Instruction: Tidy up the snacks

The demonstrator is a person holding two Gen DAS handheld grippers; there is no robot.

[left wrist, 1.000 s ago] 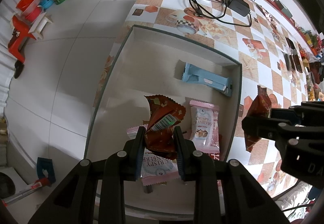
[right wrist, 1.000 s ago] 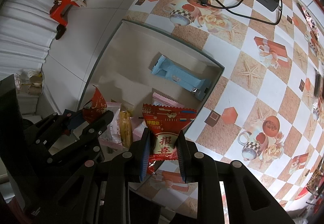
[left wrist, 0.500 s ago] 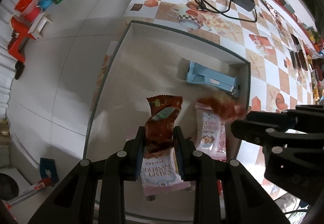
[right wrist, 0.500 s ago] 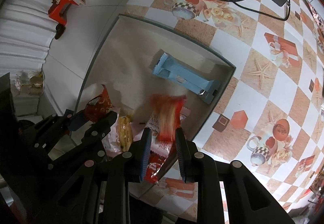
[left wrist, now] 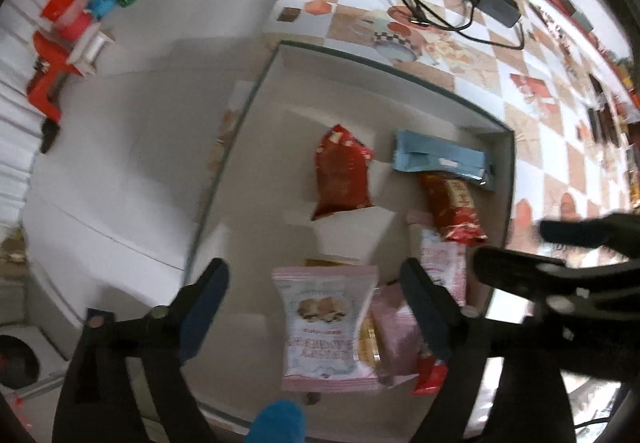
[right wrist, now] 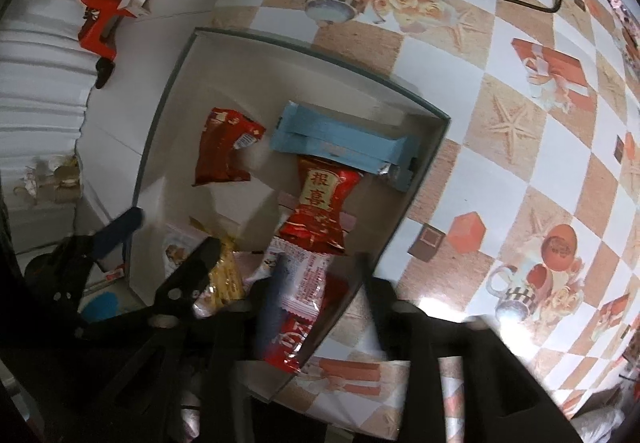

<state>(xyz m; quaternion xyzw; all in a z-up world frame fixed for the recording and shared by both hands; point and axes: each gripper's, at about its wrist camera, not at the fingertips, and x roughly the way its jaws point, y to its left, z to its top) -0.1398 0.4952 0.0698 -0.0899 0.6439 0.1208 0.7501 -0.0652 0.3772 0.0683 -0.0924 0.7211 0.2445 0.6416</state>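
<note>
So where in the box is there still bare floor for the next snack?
Free: the box's far-left stretch, between the far wall and the dark red packet. Also the near-left floor beside the pink cookie packet. Crowded: the right side, around the blue bar and red candy packet.

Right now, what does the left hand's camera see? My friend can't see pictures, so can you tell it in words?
The left gripper, its jaws opening with nothing pinched, hangs over a shallow box of snacks on a checkered table. Inside lie a red packet, a blue bar and a pink cookie packet.
</note>
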